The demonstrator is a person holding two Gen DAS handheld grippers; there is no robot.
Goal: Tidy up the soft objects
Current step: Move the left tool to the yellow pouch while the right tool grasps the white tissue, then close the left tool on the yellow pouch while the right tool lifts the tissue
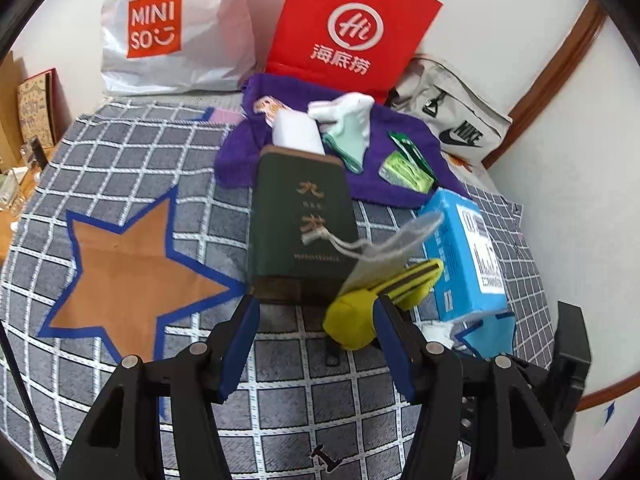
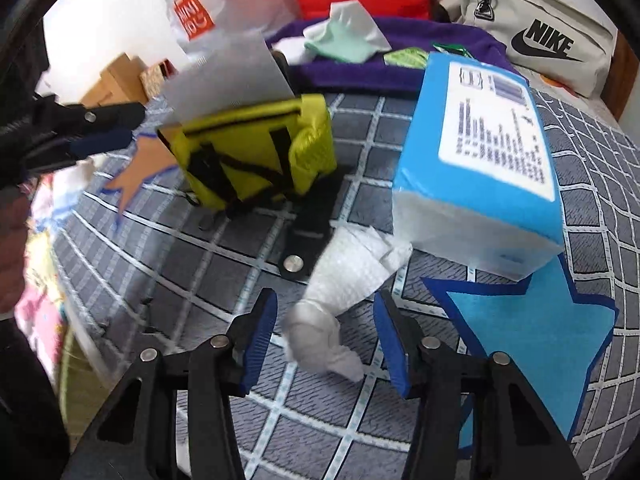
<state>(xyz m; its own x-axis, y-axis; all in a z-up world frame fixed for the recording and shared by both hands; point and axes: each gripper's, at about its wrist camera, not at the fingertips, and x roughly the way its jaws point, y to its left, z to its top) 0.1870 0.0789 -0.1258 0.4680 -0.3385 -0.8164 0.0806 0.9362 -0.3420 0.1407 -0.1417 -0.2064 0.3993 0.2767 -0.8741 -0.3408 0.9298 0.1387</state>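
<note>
The right gripper [image 2: 326,342] is hanging over a grey checked blanket [image 2: 200,264] with its blue fingers [image 2: 260,344] standing partly apart, one on each side of a crumpled white tissue [image 2: 340,280]. The tissue is lying between them, its twisted lower end nearest the finger bases; neither pad is pressing on it, a gap showing on both sides. Its long axis is running from that bunched end up and to the right, fanning out toward a blue tissue pack [image 2: 476,152], whose white end it is touching or nearly so. The pack is lying on the blanket with its printed label facing up, partly over a light blue star patch [image 2: 532,332].

The left gripper [image 1: 316,316] is also standing partly open. A yellow pouch [image 1: 356,320] is lying just beside the right-hand finger [image 1: 394,340], its rounded end reaching into the gap; whether a pad is touching it I cannot tell. The pouch is stretching up and right toward the blue pack, with a pale mesh bag [image 1: 384,252] sticking out of it. A dark green box [image 1: 302,224] is standing just ahead of the fingers, with a purple towel [image 1: 400,140] beyond it.
</note>
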